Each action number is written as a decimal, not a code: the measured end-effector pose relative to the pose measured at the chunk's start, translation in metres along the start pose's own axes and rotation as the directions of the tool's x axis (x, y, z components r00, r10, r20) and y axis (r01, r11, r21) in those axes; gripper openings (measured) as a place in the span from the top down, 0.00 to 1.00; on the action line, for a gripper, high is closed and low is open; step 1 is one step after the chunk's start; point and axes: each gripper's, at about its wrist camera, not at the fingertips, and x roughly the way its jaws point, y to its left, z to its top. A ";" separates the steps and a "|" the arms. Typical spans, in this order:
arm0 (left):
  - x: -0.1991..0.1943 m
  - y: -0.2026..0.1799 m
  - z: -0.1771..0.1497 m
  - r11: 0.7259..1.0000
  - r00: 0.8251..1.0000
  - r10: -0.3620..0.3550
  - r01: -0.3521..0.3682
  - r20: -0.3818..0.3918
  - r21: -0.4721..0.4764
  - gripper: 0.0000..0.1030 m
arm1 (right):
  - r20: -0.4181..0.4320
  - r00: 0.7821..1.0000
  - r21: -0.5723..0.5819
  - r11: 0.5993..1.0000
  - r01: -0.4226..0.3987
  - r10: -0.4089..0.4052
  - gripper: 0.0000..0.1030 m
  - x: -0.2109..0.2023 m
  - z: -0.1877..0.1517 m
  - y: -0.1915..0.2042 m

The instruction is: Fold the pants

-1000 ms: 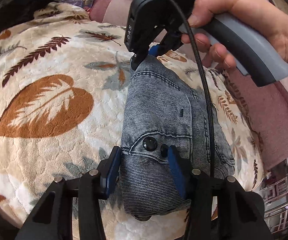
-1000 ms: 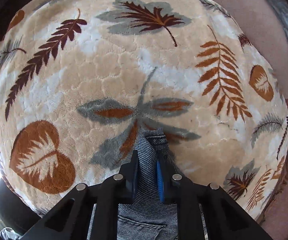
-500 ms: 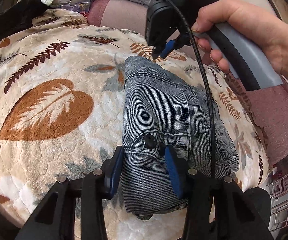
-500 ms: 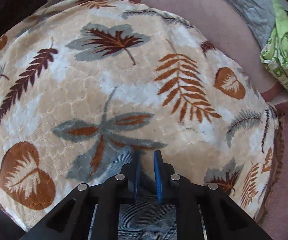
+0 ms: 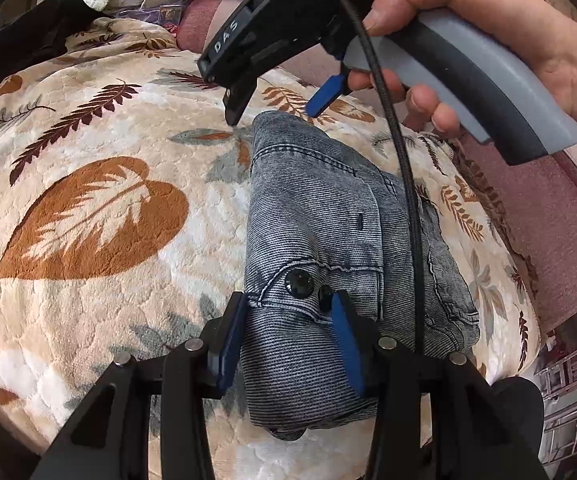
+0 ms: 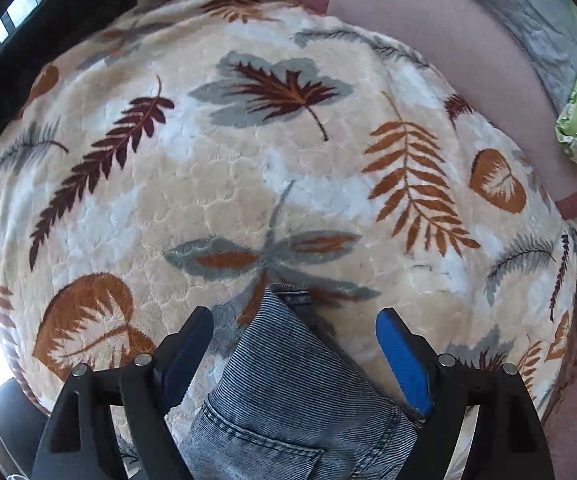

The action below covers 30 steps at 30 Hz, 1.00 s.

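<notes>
So we've got the pants (image 5: pixel 328 216), grey-blue denim, folded into a compact bundle lying on the leaf-print blanket (image 5: pixel 88 216). Our left gripper (image 5: pixel 288 316) sits at the near end of the bundle with its blue pads spread apart, one on each side of the waistband section, right by the two dark buttons (image 5: pixel 299 283); the denim fills the gap between them but we can't honestly say the pads are pinching it, they look just open around it. Straight ahead of it, at the far end of the bundle, our right gripper (image 5: pixel 272 110) hangs just above the fabric edge, fingers wide apart and holding nothing, with our right hand (image 5: pixel 488 32) on its grey handle and a black cable (image 5: pixel 404 184) trailing down over the denim. From the right wrist view, the folded corner of the pants (image 6: pixel 284 360) lies below and between the spread fingers of that gripper (image 6: pixel 294 320), touching neither pad.
</notes>
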 end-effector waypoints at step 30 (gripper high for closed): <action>-0.004 -0.001 -0.003 1.000 1.000 0.012 -0.012 0.003 0.022 0.56 | 0.126 0.967 0.231 0.941 -0.246 0.222 0.89 -0.006 -0.063 -0.037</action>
